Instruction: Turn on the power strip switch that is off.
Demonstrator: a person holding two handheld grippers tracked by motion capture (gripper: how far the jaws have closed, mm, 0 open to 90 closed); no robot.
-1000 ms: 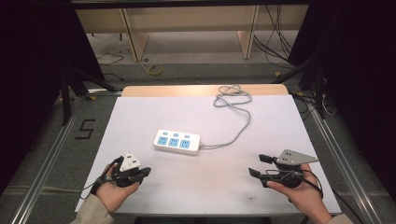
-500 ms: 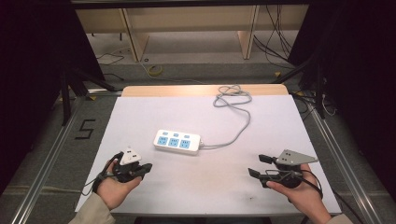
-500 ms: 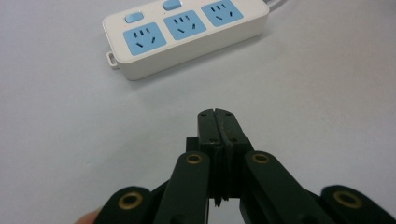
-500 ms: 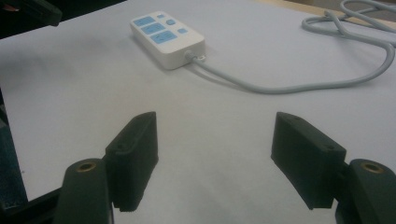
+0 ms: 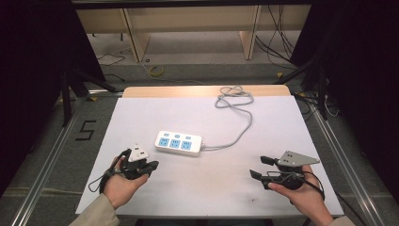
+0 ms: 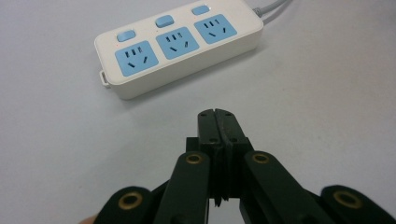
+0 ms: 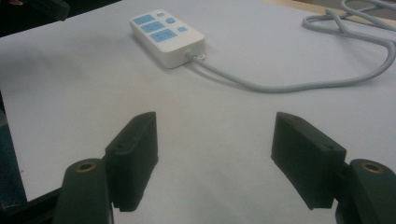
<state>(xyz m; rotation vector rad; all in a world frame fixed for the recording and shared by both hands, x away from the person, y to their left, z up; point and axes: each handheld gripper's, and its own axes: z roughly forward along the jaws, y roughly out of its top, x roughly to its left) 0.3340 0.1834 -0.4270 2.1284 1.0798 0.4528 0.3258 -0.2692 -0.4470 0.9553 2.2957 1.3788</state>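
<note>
Left tongs (image 5: 151, 165), near-left on the white table (image 5: 216, 188), held in left hand (image 5: 120, 186); jaws pressed together w/ nothing between, aimed at the strip from just short of it. Mid-table, slightly left: power strip (image 5: 179, 143), white plastic, rounded rectangular, 3 blue sockets + 3 blue switches; long axis left-right, slightly tilted, cable end pointing right. Grey cable (image 5: 240, 120), smooth & round, leaving strip's right end, curving to loose loops at far edge. Right tongs (image 5: 262, 167), near-right in right hand (image 5: 301, 197), grey 3-cornered plate on top; flat black jaws wide apart, empty, pointing left.
</note>
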